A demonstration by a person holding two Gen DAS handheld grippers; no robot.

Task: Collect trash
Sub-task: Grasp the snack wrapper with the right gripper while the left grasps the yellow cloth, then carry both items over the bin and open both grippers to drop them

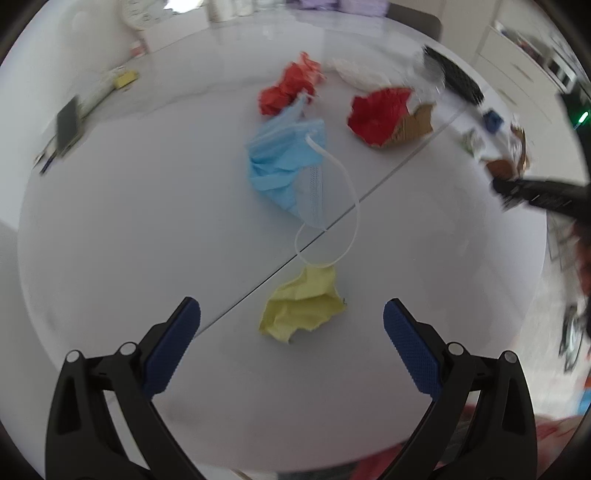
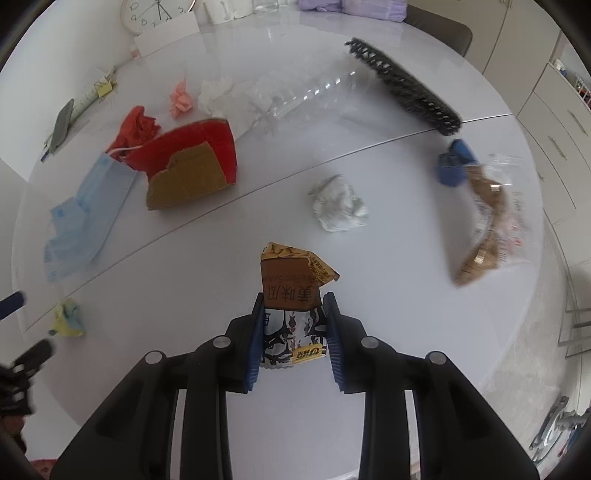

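Trash lies scattered on a white round table (image 1: 147, 221). My left gripper (image 1: 291, 314) is open above the table, its fingers on either side of a crumpled yellow paper (image 1: 301, 306), not touching it. Beyond lie a blue face mask (image 1: 288, 162), a crumpled red paper (image 1: 291, 86) and a red-and-brown cardboard piece (image 1: 388, 116). My right gripper (image 2: 293, 310) is shut on a brown snack wrapper (image 2: 291, 295) and holds it over the table. A crumpled white paper (image 2: 340, 205) lies ahead of it.
A black comb-like strip (image 2: 406, 86), a blue scrap (image 2: 454, 164), a clear bag with brown contents (image 2: 487, 221), a clear plastic bottle (image 2: 306, 96), pink paper (image 2: 181, 98) and white tissue (image 2: 216, 92) lie farther off. A phone (image 2: 62, 123) and a clock (image 2: 155, 13) stand at the far left.
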